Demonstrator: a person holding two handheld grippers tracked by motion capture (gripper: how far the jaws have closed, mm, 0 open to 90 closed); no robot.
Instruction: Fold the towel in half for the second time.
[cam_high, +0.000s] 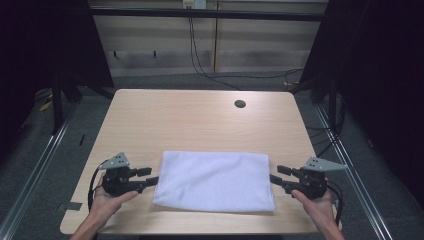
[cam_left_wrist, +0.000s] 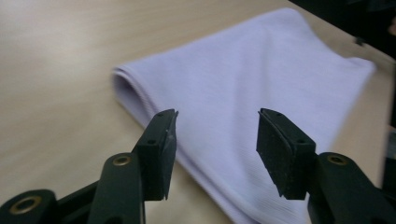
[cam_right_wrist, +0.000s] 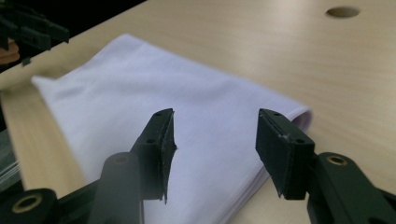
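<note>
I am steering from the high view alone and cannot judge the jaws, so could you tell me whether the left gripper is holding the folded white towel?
Observer: No. The left gripper is open, its pads apart above the folded white towel.
Operator: And the right one?
Observer: The right gripper is open too, nothing pinched between its pads.
Operator: Which long edge is the fold?
Observer: The far one: the right gripper view shows its end rounded, near the table hole.
</note>
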